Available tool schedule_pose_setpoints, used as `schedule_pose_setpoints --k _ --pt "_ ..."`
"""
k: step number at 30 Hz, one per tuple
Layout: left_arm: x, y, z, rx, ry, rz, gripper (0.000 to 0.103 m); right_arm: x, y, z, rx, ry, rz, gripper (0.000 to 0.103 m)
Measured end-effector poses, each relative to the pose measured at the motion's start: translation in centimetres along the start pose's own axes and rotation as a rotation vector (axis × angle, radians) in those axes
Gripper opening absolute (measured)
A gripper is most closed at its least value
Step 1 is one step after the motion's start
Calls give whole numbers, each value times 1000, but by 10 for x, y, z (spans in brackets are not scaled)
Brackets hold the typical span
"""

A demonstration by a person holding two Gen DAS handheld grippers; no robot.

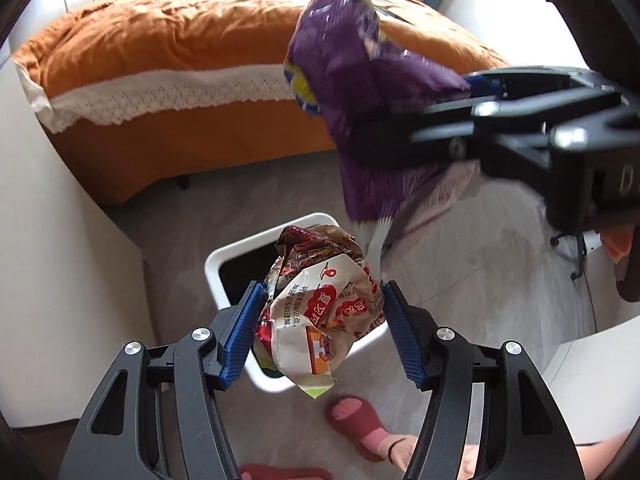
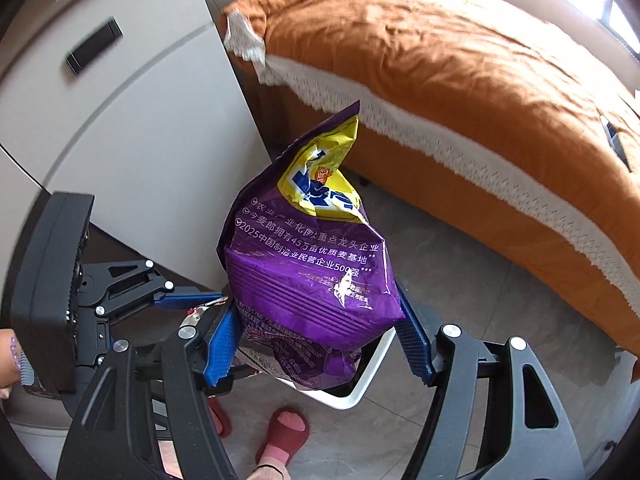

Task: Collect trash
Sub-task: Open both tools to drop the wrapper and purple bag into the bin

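Hanging between the blue pads of the left hand-held gripper [image 1: 322, 328], a crumpled red-and-white wrapper [image 1: 320, 304] is clamped directly over the white bin [image 1: 224, 256]; the bin's inside looks dark, contents unclear. At 1 o'clock in the left view, the right hand-held gripper [image 2: 316, 340] is clamped on a purple bag [image 2: 308, 272], which sits above the bin's rim [image 2: 360, 392] in the right view. Both point steeply down toward the floor [image 1: 480, 280]. An orange bed [image 1: 180, 60] lies at 11 o'clock, slippered feet [image 2: 284, 432] at 6.
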State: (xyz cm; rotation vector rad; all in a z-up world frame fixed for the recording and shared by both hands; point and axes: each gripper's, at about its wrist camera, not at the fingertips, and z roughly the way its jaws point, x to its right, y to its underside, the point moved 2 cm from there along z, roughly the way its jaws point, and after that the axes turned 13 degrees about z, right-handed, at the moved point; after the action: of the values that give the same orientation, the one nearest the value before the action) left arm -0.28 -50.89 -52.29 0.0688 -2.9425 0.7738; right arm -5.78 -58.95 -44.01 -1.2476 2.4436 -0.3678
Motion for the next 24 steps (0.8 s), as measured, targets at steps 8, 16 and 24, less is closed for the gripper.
schedule_pose_setpoints --k 8,16,24 --pt "8 16 35 -4 -24 23 98 24 25 55 -121 1 -39 99" --pt "9 13 16 -26 -47 31 98 16 16 36 -104 -14 -25 99" --pt "8 -6 -43 27 -98 32 98 -6 -2 -11 -56 -37 -41 99"
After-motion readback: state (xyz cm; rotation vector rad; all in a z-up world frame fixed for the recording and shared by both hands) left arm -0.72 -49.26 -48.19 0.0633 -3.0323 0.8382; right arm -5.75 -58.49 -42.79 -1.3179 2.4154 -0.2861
